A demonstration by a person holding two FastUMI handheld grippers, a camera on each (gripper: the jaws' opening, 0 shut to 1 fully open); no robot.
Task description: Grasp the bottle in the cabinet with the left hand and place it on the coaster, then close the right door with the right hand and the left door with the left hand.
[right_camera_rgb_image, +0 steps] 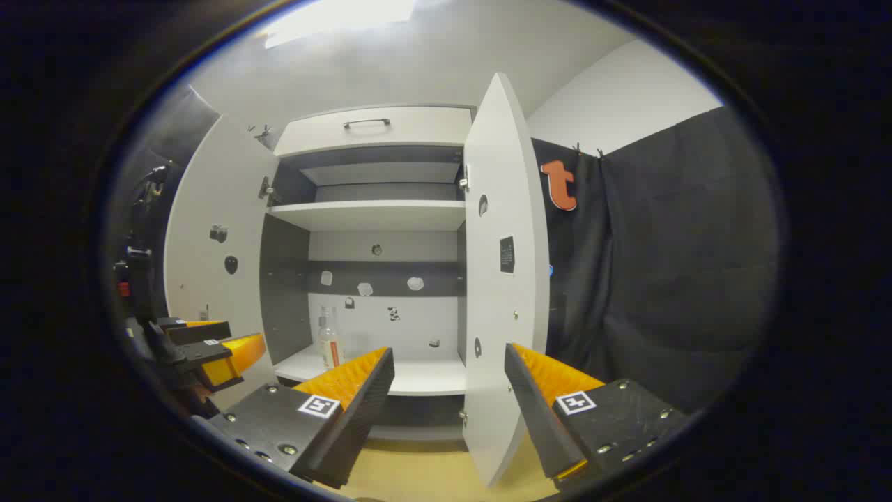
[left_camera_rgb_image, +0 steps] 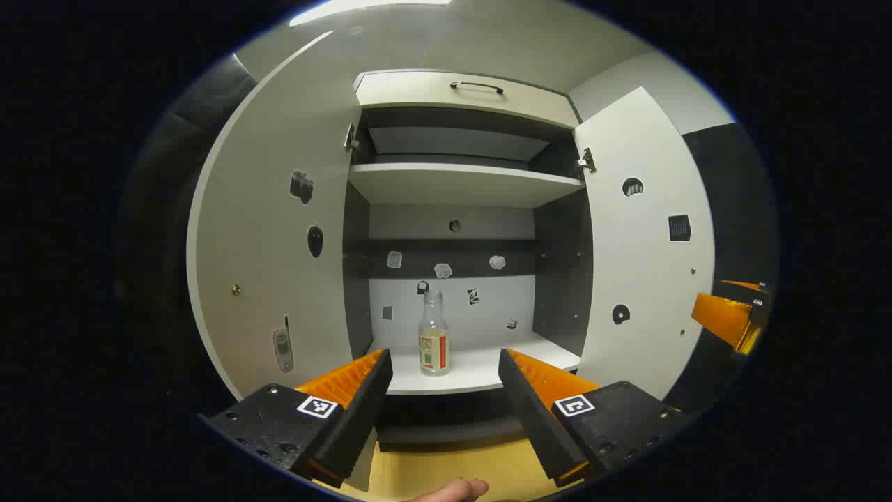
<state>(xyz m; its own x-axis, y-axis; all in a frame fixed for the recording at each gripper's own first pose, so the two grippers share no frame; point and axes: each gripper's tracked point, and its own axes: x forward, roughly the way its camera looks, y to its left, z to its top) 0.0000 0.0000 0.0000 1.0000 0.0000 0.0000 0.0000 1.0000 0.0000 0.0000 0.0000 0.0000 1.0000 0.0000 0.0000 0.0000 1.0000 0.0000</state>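
A clear bottle (left_camera_rgb_image: 433, 335) with a red and white label stands upright on the lower shelf (left_camera_rgb_image: 488, 366) of the open cabinet, near its middle. In the left gripper view, my left gripper (left_camera_rgb_image: 446, 390) is open, in front of the shelf and short of the bottle, which shows between its fingers. The left door (left_camera_rgb_image: 272, 244) and right door (left_camera_rgb_image: 648, 244) both stand wide open. In the right gripper view, my right gripper (right_camera_rgb_image: 449, 397) is open and empty, with the right door (right_camera_rgb_image: 498, 279) edge-on between its fingers. The bottle (right_camera_rgb_image: 329, 341) and left gripper (right_camera_rgb_image: 202, 348) appear at the left.
An upper shelf (left_camera_rgb_image: 460, 183) and a drawer with a handle (left_camera_rgb_image: 477, 86) sit above. Small stickers dot the doors and back panel. A wooden tabletop (left_camera_rgb_image: 446, 467) lies below the cabinet. A fingertip (left_camera_rgb_image: 453, 490) shows at the bottom. The right gripper (left_camera_rgb_image: 732, 317) is at the right edge.
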